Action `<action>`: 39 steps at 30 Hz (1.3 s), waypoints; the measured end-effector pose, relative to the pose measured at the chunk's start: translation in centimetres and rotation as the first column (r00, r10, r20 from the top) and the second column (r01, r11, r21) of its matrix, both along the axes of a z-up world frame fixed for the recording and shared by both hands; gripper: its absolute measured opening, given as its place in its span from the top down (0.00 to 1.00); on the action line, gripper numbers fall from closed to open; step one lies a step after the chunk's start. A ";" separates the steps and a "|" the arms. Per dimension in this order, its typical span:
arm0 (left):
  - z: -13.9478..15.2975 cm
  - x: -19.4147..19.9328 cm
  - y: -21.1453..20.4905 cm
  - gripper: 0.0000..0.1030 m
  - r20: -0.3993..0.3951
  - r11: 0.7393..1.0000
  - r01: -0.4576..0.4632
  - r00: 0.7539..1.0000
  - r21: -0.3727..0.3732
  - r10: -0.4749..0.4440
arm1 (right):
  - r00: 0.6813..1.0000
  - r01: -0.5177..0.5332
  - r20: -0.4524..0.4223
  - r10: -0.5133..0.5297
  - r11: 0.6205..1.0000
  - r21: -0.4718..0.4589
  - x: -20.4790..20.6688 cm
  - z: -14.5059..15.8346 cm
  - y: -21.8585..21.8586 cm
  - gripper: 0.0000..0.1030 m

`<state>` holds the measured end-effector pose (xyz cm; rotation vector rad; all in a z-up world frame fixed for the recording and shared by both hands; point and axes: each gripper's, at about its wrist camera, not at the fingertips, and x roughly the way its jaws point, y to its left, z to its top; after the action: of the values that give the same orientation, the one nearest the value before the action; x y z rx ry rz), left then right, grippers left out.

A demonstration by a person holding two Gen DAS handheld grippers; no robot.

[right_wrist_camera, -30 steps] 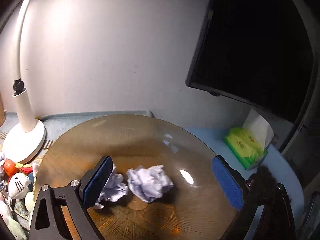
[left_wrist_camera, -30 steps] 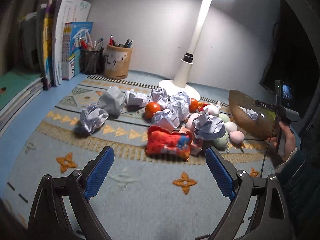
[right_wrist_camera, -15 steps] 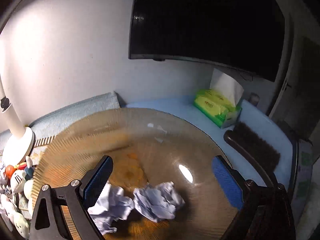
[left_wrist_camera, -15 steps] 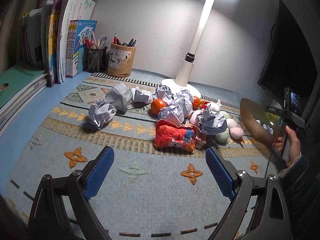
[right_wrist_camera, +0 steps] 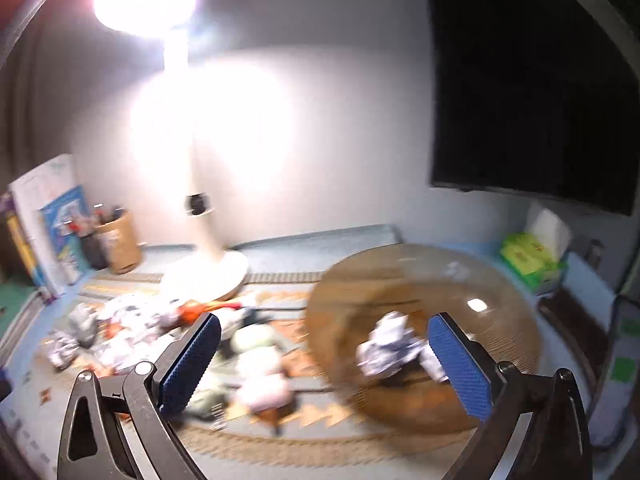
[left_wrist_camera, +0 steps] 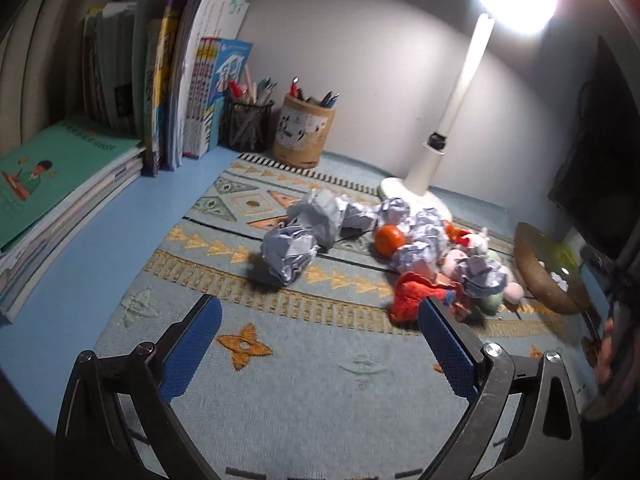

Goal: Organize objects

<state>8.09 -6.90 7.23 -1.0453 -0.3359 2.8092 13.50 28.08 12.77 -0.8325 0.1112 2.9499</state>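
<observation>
Crumpled paper balls [left_wrist_camera: 292,254] lie in a loose heap on the patterned mat [left_wrist_camera: 304,384], white with faint bluish print, mixed with an orange tomato [left_wrist_camera: 389,240], a flattened red snack bag [left_wrist_camera: 420,294] and pale egg-shaped toys [left_wrist_camera: 514,292]. To the heap's right a brown ribbed bowl [right_wrist_camera: 500,280] sits on the mat, holding more crumpled paper [right_wrist_camera: 390,346] near its centre. The right wrist view is blurred.
</observation>
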 end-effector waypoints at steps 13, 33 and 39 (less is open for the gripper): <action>-3.7 -10.8 1.7 0.04 0.140 0.997 -0.040 0.989 -0.069 0.049 | 0.922 -0.276 0.267 0.280 0.960 -0.052 -4.7 -7.2 -10.4 0.04; -3.5 -9.0 2.3 0.62 0.028 0.999 -0.020 0.999 -0.045 0.022 | 0.963 -0.210 0.147 0.227 0.970 -0.123 -7.4 -7.8 -9.8 0.54; -1.3 -2.2 5.6 0.62 -0.036 0.995 0.100 0.994 0.011 -0.100 | 0.969 -0.220 0.096 0.229 0.971 -0.097 -0.4 -5.0 -8.0 0.53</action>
<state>5.89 -1.32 5.93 -0.9798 -0.2884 2.7299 13.09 20.09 7.76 -1.0797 0.1465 3.1200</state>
